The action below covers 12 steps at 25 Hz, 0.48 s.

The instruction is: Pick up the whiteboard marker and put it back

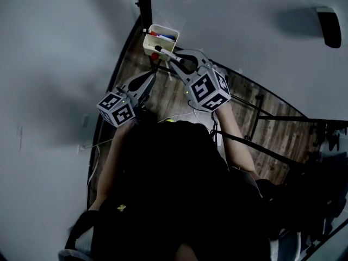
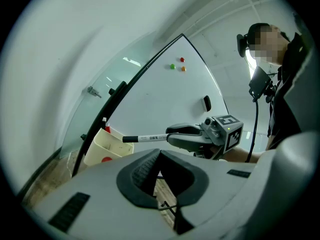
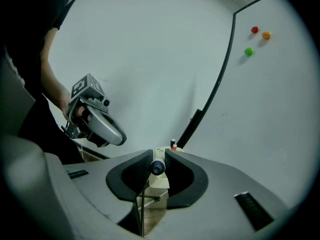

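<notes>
White-barrelled and black-ended, the whiteboard marker is clamped between the jaws of the right gripper. Its long axis is laid along the line in which the jaws point, so in the right gripper view only its round dark end is seen. The cream holder, fixed at the edge of the whiteboard, lies straight ahead of that end and slightly below it. The dark end is carried close to the holder's near rim; whether it is over the opening cannot be told. Other markers are stood in the holder already. The left gripper is kept level, beside and short of the holder, with its jaws brought together on nothing. The next move is judged to fall to the right gripper: the free end is to be tipped down into the opening.
</notes>
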Each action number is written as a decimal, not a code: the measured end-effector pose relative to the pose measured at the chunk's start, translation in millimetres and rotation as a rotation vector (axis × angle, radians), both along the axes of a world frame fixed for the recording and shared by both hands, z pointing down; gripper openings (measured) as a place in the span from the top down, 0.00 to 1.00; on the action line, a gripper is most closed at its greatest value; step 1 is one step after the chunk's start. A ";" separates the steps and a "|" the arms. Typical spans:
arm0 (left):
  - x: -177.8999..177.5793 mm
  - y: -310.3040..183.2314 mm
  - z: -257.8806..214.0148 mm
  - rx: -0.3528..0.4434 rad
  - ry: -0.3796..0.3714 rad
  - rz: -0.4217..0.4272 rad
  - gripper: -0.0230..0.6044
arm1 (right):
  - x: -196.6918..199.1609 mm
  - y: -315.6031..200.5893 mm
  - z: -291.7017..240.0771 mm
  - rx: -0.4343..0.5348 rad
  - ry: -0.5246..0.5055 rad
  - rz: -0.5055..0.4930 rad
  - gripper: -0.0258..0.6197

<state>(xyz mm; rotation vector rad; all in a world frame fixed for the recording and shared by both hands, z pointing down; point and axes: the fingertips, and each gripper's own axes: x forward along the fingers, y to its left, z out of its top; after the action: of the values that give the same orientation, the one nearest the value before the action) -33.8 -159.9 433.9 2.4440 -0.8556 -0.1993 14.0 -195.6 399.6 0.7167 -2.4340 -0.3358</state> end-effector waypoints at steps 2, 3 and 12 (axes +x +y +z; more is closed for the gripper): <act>1.8 1.5 -1.4 0.010 -0.011 0.003 0.94 | 1.4 2.5 -1.6 0.006 0.001 0.000 0.85; 2.9 2.6 -1.5 0.017 -0.022 0.004 0.94 | 2.1 3.9 -1.9 0.006 0.001 0.000 0.85; 16.7 7.5 -4.2 0.031 -0.006 0.026 0.94 | 7.7 11.1 -6.5 0.019 0.001 0.003 0.85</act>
<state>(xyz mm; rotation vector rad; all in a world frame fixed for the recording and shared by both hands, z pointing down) -17.1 -152.4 429.6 2.4846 -0.8283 -0.1976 21.6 -184.5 393.2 0.7287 -2.4316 -0.3588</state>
